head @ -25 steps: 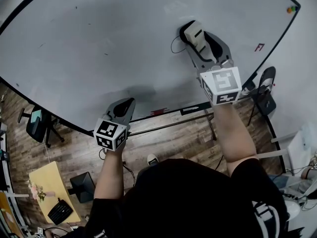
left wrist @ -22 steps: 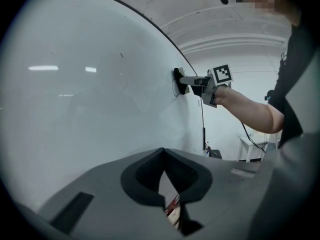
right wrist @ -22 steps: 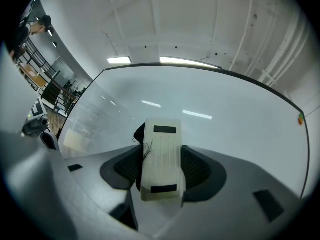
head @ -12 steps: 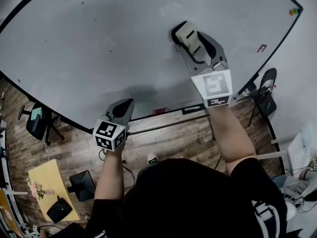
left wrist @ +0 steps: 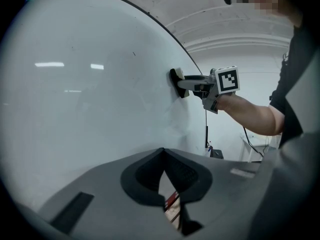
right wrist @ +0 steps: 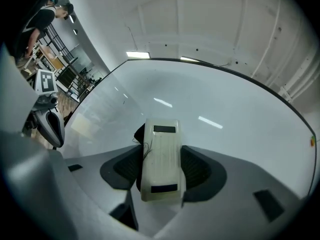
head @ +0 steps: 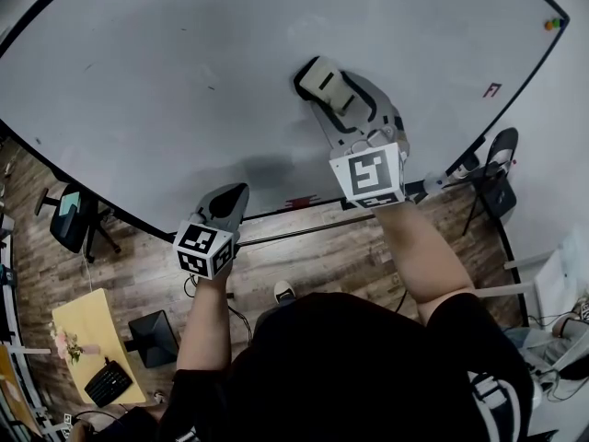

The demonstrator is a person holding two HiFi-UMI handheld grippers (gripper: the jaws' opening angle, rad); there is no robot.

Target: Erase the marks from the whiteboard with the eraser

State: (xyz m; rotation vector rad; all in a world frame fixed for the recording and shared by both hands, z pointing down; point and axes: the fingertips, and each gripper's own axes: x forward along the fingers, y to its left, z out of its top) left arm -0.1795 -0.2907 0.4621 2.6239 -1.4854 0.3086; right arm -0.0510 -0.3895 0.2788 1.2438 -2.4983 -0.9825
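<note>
The cream eraser lies flat against the big whiteboard, right of its middle. My right gripper is shut on the eraser, which fills the space between the jaws in the right gripper view. A thin dark squiggle shows at the eraser's left edge. Small dark marks dot the board to the left, and a red mark sits near its right edge. My left gripper hangs by the board's lower edge, shut on nothing; its view shows the eraser on the board.
Below the board are wooden floor, the stand's crossbar, a swivel chair at left, another chair at right and a yellow table with a keyboard. Coloured magnets sit at the board's top right.
My right gripper has slid the eraser left and a little up across the board. The curved dark line beside the eraser a second ago no longer shows. The left gripper has stayed put.
</note>
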